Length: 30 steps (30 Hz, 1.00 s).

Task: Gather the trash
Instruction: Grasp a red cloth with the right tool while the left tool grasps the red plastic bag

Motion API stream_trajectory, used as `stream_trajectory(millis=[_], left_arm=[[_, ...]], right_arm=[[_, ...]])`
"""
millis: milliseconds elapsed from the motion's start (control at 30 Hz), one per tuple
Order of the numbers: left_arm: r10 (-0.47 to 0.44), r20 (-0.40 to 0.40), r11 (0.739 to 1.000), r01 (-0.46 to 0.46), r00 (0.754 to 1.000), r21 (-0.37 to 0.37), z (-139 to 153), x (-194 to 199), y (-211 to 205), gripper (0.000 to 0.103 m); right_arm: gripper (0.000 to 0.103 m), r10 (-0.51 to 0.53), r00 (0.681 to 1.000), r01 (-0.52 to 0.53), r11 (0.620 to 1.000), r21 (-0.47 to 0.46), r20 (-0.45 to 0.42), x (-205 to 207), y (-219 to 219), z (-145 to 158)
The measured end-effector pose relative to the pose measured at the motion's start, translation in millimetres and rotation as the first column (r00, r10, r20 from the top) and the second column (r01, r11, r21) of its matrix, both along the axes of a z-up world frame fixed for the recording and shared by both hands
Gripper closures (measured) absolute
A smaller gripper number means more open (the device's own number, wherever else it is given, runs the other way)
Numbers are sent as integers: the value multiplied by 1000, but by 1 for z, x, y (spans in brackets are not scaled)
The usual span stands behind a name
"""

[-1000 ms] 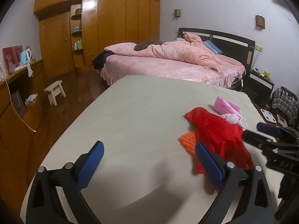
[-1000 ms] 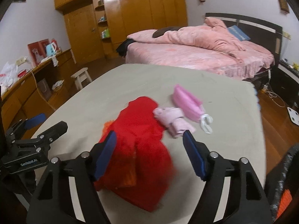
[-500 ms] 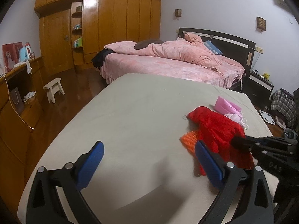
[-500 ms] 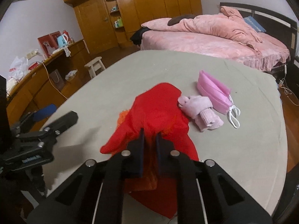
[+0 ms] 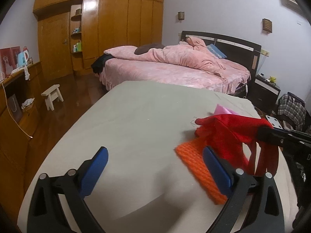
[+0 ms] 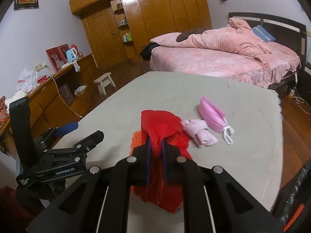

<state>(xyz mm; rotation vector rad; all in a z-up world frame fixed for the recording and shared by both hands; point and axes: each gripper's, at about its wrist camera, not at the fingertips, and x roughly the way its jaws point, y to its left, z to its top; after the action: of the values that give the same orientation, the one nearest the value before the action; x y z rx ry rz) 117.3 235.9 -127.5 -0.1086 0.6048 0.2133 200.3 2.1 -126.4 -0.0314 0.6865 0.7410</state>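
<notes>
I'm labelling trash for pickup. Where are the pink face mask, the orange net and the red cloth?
pink face mask (image 6: 211, 112), right wrist view, middle of its folded body
orange net (image 5: 196, 165), left wrist view, middle of the mesh
red cloth (image 6: 159, 122), right wrist view, upper fold

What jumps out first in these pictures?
A bright red cloth, pinched in the shut right gripper and partly raised off the grey table. Beside it lie a pink mask and an orange net; the left gripper hangs open nearby.
</notes>
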Motion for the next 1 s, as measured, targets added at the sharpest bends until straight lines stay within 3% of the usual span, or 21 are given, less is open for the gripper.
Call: stream_trajectory(millis=[267,533,1000], left_arm=[[-53,-20,999,53,998,-12,-4,9,-23,7],[-95,-32,995,94,995,-20,-9,28,-45,8],[-181,-64,982,178,981,-62,-20,80,-65,23]], right_arm=[[94,-81,997,81,997,16,-5,-1,-37,4],[94,-129,991,129,992,-2,-32,1,-55,-10],[94,-168,985,169,986,13,-44,20,-66,-17]])
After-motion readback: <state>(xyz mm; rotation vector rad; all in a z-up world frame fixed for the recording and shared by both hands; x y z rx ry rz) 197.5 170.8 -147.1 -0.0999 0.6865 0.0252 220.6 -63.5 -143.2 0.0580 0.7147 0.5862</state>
